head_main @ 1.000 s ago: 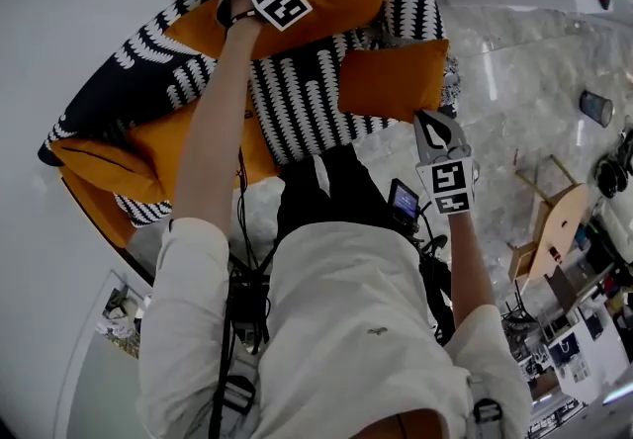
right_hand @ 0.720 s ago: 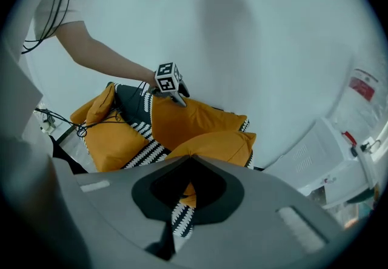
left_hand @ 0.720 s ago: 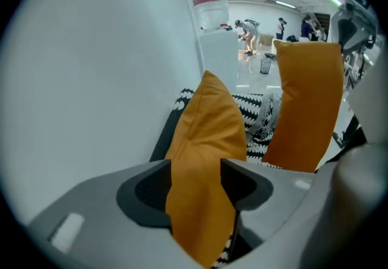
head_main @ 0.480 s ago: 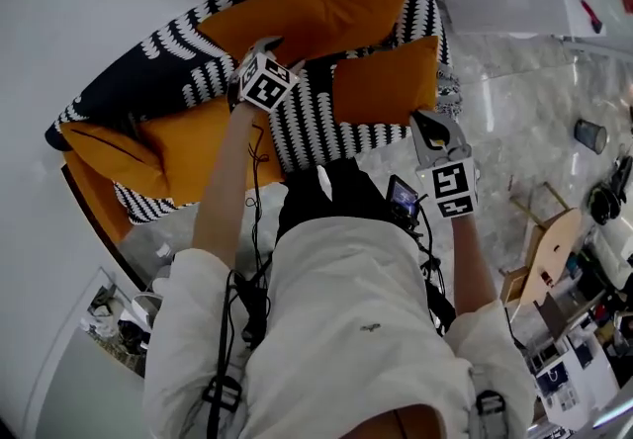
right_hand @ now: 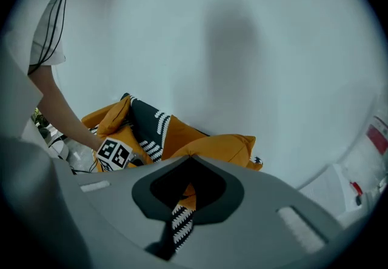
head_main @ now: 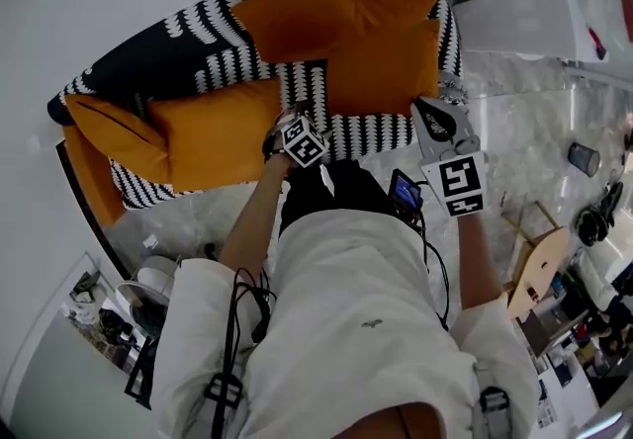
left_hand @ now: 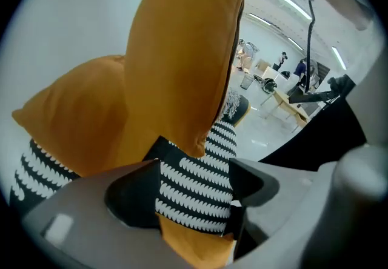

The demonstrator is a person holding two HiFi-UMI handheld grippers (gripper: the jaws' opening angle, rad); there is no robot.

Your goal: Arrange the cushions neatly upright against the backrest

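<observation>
Cushion placement on a sofa [head_main: 371, 135], seen from above and from both gripper views. The right gripper [right_hand: 188, 159] has its jaws closed; they appear to pinch the top corner of the right cushion [head_main: 386, 66], which hangs upright over the right end of the seat. Its lower corner is close to the striped seat cover, just in front of the rear cushion [head_main: 316, 17] that already leans on the backrest [head_main: 198, 22]. The left gripper [left_hand: 194, 165] hovers at the front edge of the seat with its jaws apart. Striped seat fabric and a wedge of orange show between them, with no clamping evident. It sits just beside the near corner of the left cushion [head_main: 213, 131], which shows its broad face upward and so is judged slumped or lying flat. Step in hand, as judged: standing the right cushion against the backrest. The next move calls for settling its lower edge onto the seat and tipping its face back before the jaws release. The left jaws should then close on the left cushion's corner to raise it.
</observation>
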